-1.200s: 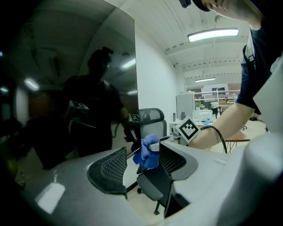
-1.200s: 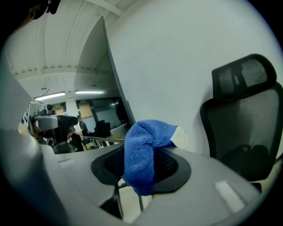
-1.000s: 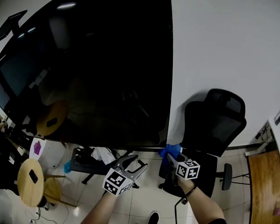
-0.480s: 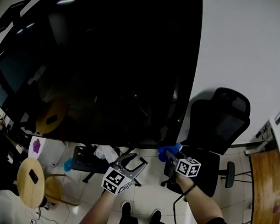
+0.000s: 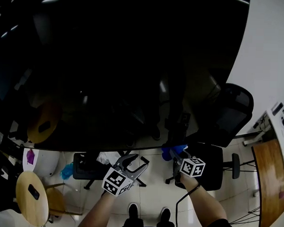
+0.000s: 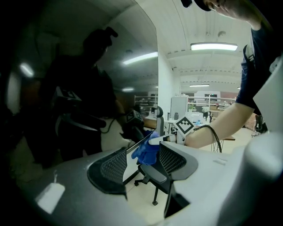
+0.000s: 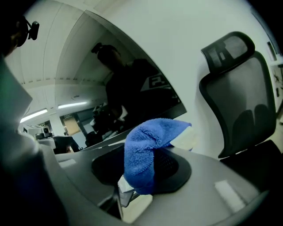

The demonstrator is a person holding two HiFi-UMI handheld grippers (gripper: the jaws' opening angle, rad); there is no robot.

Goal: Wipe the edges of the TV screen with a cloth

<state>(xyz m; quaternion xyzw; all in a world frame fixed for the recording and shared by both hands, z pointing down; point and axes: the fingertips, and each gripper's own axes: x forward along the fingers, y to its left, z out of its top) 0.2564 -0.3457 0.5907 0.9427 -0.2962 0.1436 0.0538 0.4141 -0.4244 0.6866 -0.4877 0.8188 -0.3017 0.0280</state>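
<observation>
both forearms reach forward from the bottom of the head view, with the left gripper (image 5: 133, 162) and the right gripper (image 5: 174, 154) side by side and aimed at the lower edge of the tv screen (image 5: 110, 77). the right fingers are clamped on a blue cloth (image 5: 173, 150), which bunches over their tips right at the screen's bottom edge, near its right corner. the left fingers stand wide with nothing between them, just below that edge and apart from it. the left gripper view looks sideways along the edge: beyond its own spread fingers (image 6: 114, 167) it shows the cloth (image 6: 147, 152) meeting the edge, with the right gripper's marker cube (image 6: 185, 126) behind it. the right gripper view shows the cloth (image 7: 143, 152) draped over the fingers, and a black office chair (image 7: 241, 97) to their right.
</observation>
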